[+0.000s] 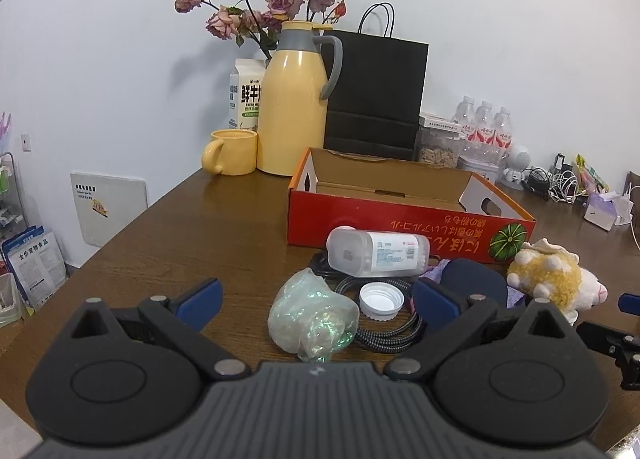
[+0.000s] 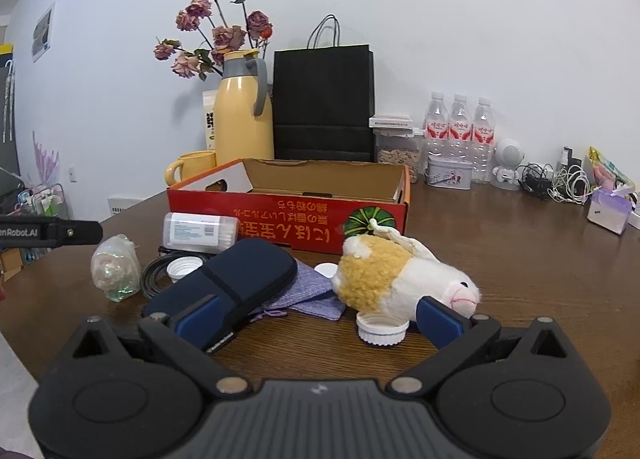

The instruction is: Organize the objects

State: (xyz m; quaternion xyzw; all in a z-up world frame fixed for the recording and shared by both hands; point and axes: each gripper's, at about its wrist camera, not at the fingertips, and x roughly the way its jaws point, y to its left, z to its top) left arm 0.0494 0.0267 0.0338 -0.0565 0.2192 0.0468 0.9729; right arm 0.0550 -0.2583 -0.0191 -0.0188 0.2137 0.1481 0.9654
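You hold both grippers wide open: the left gripper (image 1: 316, 299) around the crumpled plastic bag (image 1: 313, 319), the right gripper (image 2: 318, 319) near the plush toy (image 2: 400, 275), before the red box (image 2: 288, 215).

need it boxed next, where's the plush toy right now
The plush toy lies on the table in front of the red box, right of the dark case, just ahead of the open right claw.

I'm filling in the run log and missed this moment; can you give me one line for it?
left gripper: open, over crinkled bag | right gripper: open, near plush toy | red box: empty | nothing held
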